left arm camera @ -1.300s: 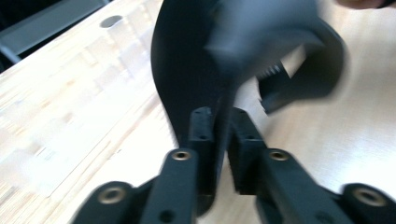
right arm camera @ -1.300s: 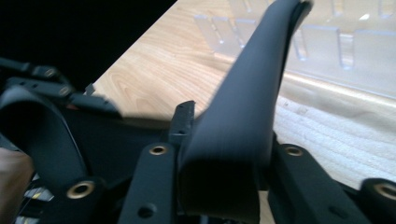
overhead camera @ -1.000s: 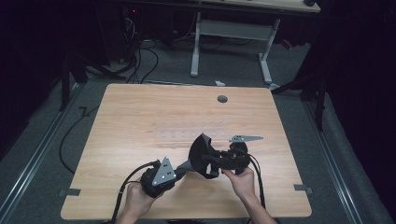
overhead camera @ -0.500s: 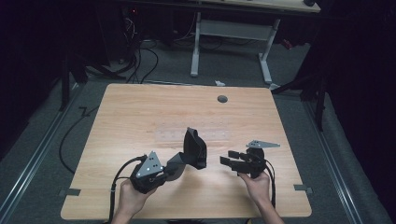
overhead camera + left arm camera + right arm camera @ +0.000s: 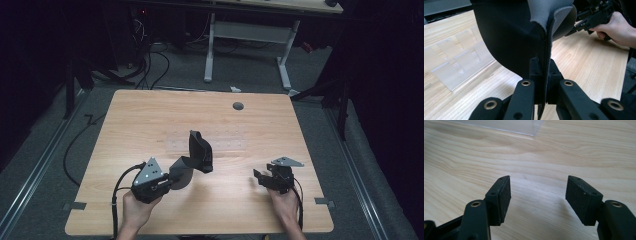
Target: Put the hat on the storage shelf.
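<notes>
The left gripper [image 5: 172, 179] is clamped on the edge of a black pouch [image 5: 199, 152], a soft thing of dark fabric with a grey lining. In the left gripper view its jaws press flat together on the seam of that pouch [image 5: 514, 37], which rises from them and bulges open at the top. From above, the pouch stands tilted up over the middle of the bench [image 5: 150, 115], held clear of the wood at the near left of centre, with the person's left hand [image 5: 134, 210] wrapped round the gripper's body and its cable looping off to the side.

The right gripper [image 5: 259, 177] sits low over the near right part of the bench, well apart from the pouch. Its jaws have just been opening and now stand spread, and the right gripper view shows bare wood grain between the two black pads [image 5: 501, 197] with nothing held. The right hand [image 5: 286, 205] grips it from behind.

A clear plastic stand [image 5: 175, 145] lies flat on the bench just behind the pouch; its stepped ridges show faintly in the left gripper view [image 5: 456, 65]. A small round grommet [image 5: 238, 106] sits in the wood near the far edge.
</notes>
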`<state>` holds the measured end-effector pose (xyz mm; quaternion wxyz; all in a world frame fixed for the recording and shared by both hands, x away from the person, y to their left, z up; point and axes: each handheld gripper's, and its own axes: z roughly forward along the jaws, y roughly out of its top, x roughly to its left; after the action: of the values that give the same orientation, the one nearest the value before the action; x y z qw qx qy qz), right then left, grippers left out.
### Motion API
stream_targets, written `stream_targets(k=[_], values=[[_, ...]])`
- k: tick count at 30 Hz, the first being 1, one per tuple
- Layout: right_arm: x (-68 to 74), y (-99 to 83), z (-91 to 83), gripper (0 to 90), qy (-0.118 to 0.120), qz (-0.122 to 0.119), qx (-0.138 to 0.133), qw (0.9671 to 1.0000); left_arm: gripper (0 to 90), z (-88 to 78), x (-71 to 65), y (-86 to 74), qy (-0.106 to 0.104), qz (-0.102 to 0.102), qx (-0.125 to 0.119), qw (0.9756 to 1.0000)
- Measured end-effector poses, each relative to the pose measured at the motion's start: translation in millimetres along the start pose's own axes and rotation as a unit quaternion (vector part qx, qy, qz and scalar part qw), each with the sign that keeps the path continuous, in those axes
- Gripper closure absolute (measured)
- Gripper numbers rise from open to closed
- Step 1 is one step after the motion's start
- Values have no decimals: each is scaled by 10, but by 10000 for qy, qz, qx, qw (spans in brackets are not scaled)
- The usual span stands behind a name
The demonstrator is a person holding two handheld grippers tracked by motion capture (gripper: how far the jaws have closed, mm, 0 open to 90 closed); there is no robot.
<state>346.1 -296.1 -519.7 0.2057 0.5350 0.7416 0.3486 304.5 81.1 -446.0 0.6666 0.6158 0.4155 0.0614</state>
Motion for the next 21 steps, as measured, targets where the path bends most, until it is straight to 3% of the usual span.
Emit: stream_targets(k=[10, 18, 21], values=[[-65, -75, 42, 345, -455, -40, 176, 9988, 868, -9, 78, 111, 123, -140, -244, 9995], [-69, -100, 46, 342, -543, -80, 92, 9985, 868, -11, 134, 198, 196, -198, -467, 9985], [-65, -98, 49, 342, -541, -70, 95, 9985, 868, -45, 128, 247, 303, -54, -573, 9979]])
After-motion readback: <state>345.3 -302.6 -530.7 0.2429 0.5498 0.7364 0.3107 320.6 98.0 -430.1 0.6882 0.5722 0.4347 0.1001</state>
